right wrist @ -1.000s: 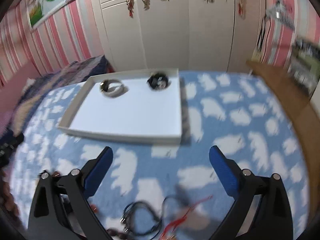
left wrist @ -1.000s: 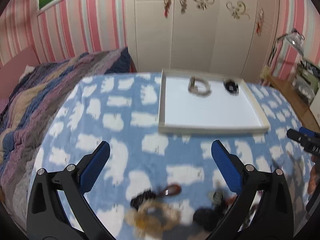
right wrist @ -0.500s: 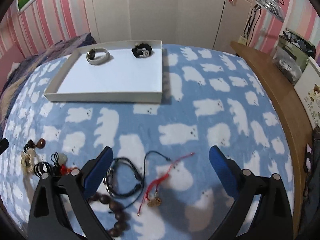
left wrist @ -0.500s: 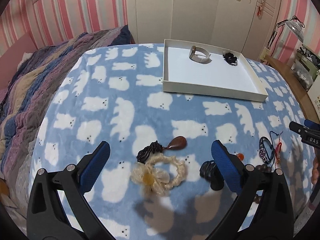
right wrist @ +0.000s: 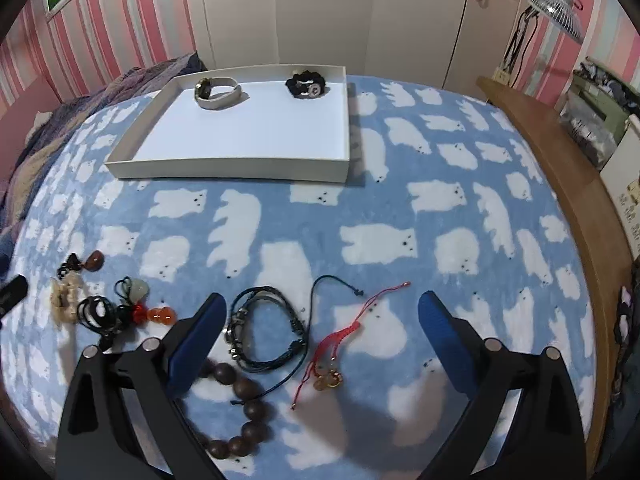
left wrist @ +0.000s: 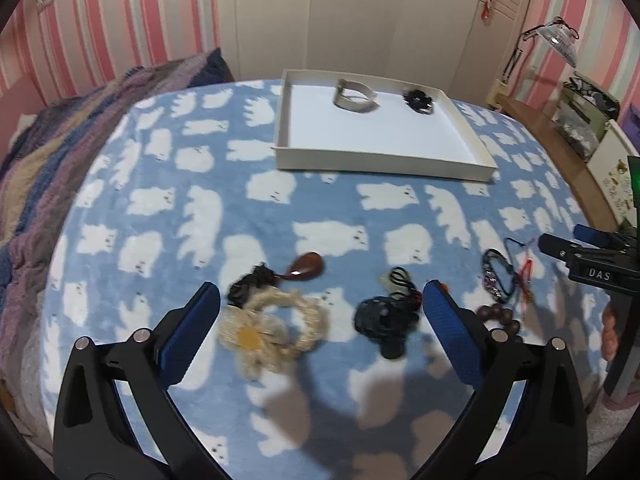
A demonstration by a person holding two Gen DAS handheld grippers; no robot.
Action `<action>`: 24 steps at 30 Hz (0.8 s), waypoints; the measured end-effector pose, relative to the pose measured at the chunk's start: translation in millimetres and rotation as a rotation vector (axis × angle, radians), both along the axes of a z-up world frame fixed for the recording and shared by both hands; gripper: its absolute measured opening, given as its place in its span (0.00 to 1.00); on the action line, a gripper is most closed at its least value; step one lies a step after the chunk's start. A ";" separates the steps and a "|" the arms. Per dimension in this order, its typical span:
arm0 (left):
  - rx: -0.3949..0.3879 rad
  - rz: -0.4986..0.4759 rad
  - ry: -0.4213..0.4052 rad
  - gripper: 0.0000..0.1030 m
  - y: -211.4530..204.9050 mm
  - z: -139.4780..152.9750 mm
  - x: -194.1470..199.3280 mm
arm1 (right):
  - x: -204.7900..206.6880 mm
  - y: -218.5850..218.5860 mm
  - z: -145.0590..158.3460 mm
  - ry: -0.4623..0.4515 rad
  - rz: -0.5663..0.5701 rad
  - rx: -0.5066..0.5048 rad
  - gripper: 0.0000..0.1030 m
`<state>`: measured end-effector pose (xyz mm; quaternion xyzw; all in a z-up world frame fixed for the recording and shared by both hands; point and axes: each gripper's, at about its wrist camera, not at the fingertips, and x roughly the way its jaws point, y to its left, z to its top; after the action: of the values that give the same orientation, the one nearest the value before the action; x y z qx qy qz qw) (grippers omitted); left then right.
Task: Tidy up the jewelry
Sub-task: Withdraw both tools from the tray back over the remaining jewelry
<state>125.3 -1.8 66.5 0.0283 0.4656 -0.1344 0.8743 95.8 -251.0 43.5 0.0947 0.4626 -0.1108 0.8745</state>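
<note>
The jewelry lies loose on the bear-print blanket [right wrist: 400,208]: a dark cord bracelet [right wrist: 266,328] and red string [right wrist: 340,332] sit between the fingers of the right tool [right wrist: 322,316], which is spread wide and empty. The left tool [left wrist: 320,306], also released, frames a straw flower band [left wrist: 272,326]. At twelve o'clock, the white tray [right wrist: 224,170] holds a watch [right wrist: 218,92] and black scrunchie [right wrist: 306,85], probably the sorting destination.
</note>
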 end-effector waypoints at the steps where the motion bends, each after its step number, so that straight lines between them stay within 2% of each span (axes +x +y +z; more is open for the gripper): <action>1: 0.001 -0.003 0.004 0.97 -1.4 -1.2 -0.2 | 0.2 -0.4 0.4 0.002 0.001 0.004 0.94; 7: 0.019 -0.005 0.032 0.97 -3.9 -8.5 9.7 | 4.5 -1.4 -4.3 0.029 0.010 0.025 0.92; 10: 0.018 0.003 0.050 0.97 0.3 -10.9 15.2 | 8.8 -0.5 -9.8 0.058 0.025 0.067 0.82; 13: 0.019 0.004 0.057 0.97 4.6 -12.7 19.8 | 12.1 5.1 -14.1 0.077 0.042 0.098 0.81; 24: 0.042 0.003 0.101 0.97 23.7 -21.1 36.5 | 31.2 42.4 -17.4 0.134 0.107 0.074 0.77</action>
<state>161.8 21.9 45.4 0.0391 0.5117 -0.1246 0.8492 127.0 -208.6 26.1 0.0945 0.5284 -0.0530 0.8421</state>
